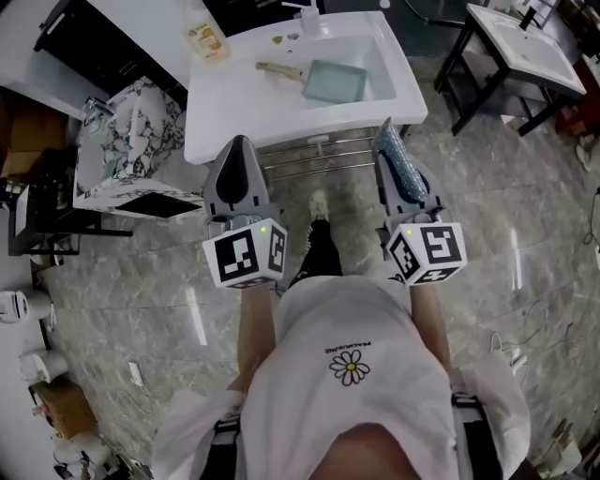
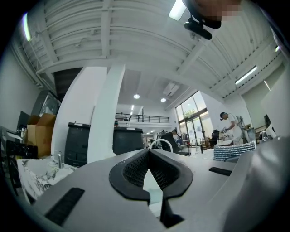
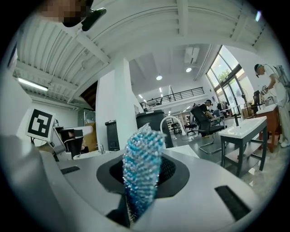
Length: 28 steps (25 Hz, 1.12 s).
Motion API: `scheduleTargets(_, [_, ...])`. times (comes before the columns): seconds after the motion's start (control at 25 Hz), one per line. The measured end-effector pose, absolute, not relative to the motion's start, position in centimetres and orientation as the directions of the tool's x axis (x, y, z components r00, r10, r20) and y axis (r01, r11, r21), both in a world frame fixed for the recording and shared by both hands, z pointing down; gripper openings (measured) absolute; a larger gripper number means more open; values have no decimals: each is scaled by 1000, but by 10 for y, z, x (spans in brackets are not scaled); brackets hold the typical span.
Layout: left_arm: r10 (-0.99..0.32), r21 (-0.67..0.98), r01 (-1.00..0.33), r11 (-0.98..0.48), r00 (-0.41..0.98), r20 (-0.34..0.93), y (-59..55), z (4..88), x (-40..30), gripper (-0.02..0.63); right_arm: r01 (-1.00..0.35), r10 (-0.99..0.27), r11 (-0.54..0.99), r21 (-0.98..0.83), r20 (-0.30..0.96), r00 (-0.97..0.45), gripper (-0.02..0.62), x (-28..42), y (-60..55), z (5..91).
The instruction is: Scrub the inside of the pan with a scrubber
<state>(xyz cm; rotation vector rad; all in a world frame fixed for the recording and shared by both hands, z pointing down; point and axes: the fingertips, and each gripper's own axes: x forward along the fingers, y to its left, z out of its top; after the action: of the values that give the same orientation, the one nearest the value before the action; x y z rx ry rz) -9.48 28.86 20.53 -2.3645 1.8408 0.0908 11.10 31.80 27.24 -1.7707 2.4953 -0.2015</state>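
A pale green square pan (image 1: pixel 336 81) with a wooden handle (image 1: pixel 278 68) lies in the white sink (image 1: pixel 220 103) ahead of me. Both grippers hang in front of the sink's near edge, short of the pan. My right gripper (image 1: pixel 389 141) is shut on a blue sparkly scrubber (image 1: pixel 401 167), which sticks up between the jaws in the right gripper view as the scrubber (image 3: pixel 141 174). My left gripper (image 1: pixel 237 150) is shut with nothing in it; its black pads (image 2: pixel 136 170) meet at the tip in the left gripper view, where the left gripper (image 2: pixel 148 156) points level across the room.
A chrome rail (image 1: pixel 314 155) runs under the sink's front edge. A marbled basin stand (image 1: pixel 127 150) stands to the left, another white basin table (image 1: pixel 525 42) at the far right. A faucet (image 1: pixel 307 17) and a small packet (image 1: pixel 206 39) sit on the sink top. My feet are on grey tile floor.
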Motion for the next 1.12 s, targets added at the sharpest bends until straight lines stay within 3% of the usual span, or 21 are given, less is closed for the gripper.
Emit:
scheduleTargets(0.72, [-929, -24, -938, -346, 346, -130, -8, 201, -127, 17, -959, -962, 258, -113, 61, -266, 58, 73, 23, 247])
scheduleTargets(1.12, [-923, 0, -925, -380, 379, -66, -95, 224, -123, 18, -971, -965, 221, -93, 121, -231, 58, 75, -58, 248])
